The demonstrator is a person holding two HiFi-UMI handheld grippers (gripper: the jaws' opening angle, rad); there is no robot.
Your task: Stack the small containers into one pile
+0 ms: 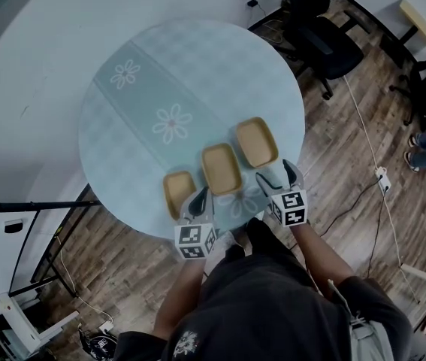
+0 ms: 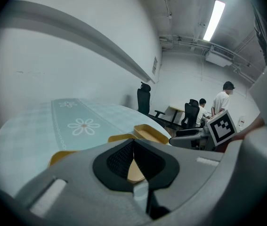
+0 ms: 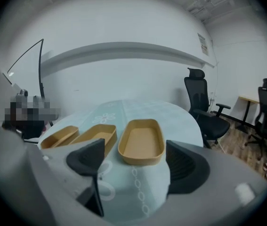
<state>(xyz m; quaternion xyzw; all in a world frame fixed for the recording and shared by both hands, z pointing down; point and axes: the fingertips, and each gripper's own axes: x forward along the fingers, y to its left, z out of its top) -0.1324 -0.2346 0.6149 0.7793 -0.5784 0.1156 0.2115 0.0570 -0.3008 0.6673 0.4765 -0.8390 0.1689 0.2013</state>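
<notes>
Three shallow tan containers lie in a slanted row near the front edge of the round table (image 1: 122, 126): a small one (image 1: 178, 192) at the left, a middle one (image 1: 221, 168), and a larger one (image 1: 256, 141) at the right. My left gripper (image 1: 198, 200) hovers just in front of the small and middle containers, its jaws shut with nothing between them. My right gripper (image 1: 279, 175) stands open in front of the right container (image 3: 141, 141), which lies ahead of its jaws, untouched. In the left gripper view the middle container (image 2: 134, 171) shows past the closed pads.
A pale blue checked cloth with white flower prints covers the table. Black office chairs (image 1: 318, 28) stand on the wood floor at the back right, with cables (image 1: 370, 179) running across it. A white wall curves behind the table. People stand far off (image 2: 222, 100).
</notes>
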